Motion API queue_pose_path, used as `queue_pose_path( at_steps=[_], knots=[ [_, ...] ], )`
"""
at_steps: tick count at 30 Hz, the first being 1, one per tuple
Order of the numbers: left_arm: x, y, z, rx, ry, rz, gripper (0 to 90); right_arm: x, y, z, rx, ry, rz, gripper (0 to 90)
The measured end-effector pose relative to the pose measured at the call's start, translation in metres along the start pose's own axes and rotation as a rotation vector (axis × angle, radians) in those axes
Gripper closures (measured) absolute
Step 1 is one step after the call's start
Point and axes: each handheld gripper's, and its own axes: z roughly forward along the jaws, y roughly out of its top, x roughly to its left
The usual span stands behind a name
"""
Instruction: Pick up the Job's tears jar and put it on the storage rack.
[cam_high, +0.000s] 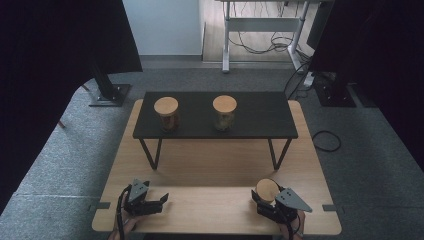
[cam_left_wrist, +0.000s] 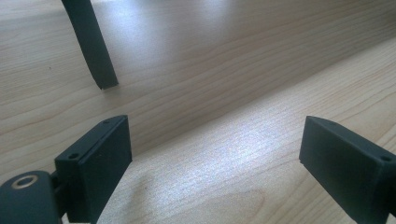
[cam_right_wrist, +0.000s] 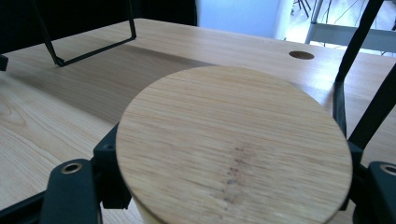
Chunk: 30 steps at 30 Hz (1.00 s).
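While the right gripper (cam_high: 262, 199) is clamped on a wooden-lidded jar (cam_high: 266, 190) at the near right of the table (cam_high: 210, 165), the left gripper (cam_high: 161, 200) is held wide open, nothing gripped, two more jars (cam_high: 166, 113) set on the black shelf (cam_high: 260, 116).

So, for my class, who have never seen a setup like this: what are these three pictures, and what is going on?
A person holds a hand tool in each hand, each ending in two black jaws. One camera looks down from above; two more ride on the tools. The left gripper is open over the wooden table. The right gripper is shut on a jar with a round wooden lid. Two more lidded jars stand on a low black shelf.
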Motion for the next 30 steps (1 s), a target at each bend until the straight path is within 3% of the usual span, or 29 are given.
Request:
queue_pose_path(
  at_steps=[30],
  knots=[
    [0.000, 0.000, 0.000, 0.000, 0.001, 0.001, 8.6, -0.004, 0.009, -0.013, -0.040, 0.021, 0.003, 24.4]
  ],
)
